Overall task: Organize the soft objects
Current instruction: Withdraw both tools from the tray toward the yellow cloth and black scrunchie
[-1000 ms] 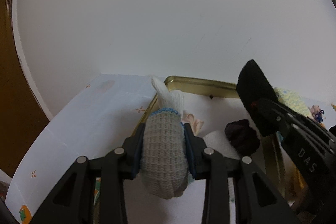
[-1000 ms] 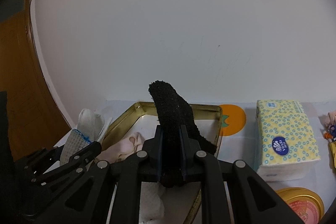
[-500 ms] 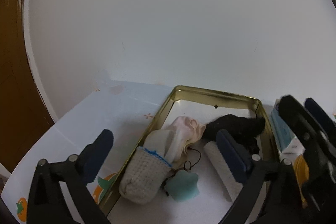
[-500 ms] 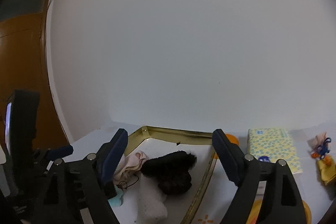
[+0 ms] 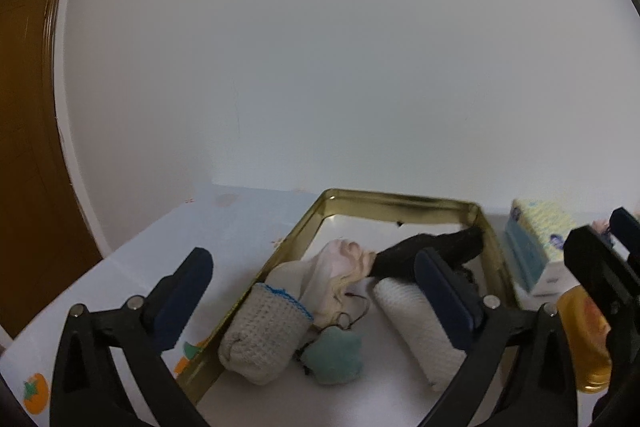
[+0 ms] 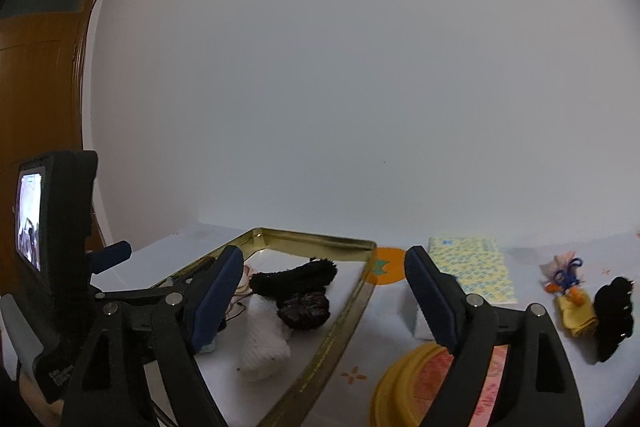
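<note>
Both claws are seen wide apart with nothing between the pads: the left claw (image 5: 316,291) and the right claw (image 6: 324,291) have just been opening, and each is empty above the gold tray (image 5: 404,201), which sits toward the back edge of the bench (image 5: 168,247).

The knitted glove (image 5: 266,331) lies inside the tray against its left wall, the black sock (image 6: 294,277) farther back, its long axis running across the tray.

What is judged to remain lies outside the tray: a black soft item (image 6: 612,315) and a small yellow plush piece (image 6: 570,303), toward the right edge of the bench. They are right of the right claw, which is judged the nearer one.

The black item's shape is hard to make out. The tissue pack (image 6: 472,269) and yellow lid (image 6: 404,379) are partly hidden behind the right claw.
</note>
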Tool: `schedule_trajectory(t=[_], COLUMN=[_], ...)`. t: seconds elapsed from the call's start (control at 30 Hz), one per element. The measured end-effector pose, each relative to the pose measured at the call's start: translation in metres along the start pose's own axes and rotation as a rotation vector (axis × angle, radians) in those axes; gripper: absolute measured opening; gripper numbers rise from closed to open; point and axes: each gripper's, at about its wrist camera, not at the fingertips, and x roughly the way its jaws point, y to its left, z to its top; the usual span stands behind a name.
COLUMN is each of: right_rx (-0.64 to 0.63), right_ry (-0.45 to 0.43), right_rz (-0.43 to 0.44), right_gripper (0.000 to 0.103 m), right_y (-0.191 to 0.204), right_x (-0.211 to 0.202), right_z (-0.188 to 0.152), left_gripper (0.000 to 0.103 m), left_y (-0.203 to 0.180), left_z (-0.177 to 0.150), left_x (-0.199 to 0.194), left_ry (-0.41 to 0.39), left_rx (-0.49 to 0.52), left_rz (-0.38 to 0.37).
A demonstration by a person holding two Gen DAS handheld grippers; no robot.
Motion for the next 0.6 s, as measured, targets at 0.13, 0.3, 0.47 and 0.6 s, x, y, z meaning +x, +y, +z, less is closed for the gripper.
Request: schedule_trajectory(t=[0.13, 0.3, 0.47, 0.6], right_rx=[-0.006, -0.005, -0.016, -0.015], right_ry=[0.004, -0.007, -0.001, 0.002], right_rz=[-0.014, -0.012, -0.019, -0.023], right_gripper=[0.087, 0.087, 0.087, 0.087], right_y=[-0.002, -0.001, -0.005, -0.008], right_x=[-0.002, -0.001, -0.012, -0.030], right_z=[-0.003, -0.004, -0.005, -0.003], left_gripper=[0.102, 0.102, 0.102, 0.102], left_y=[-0.003, -0.009, -0.007, -0.006], left_z=[-0.003, -0.005, -0.008, -0.009], left_x=[-0.008, -0.015, -0.010, -0.010], left_ry=[-0.028, -0.053, -0.048, -0.046], left_rx=[-0.001, 0.023, 0.000, -0.015], left_rz=[-0.023, -0.040, -0.053, -0.063])
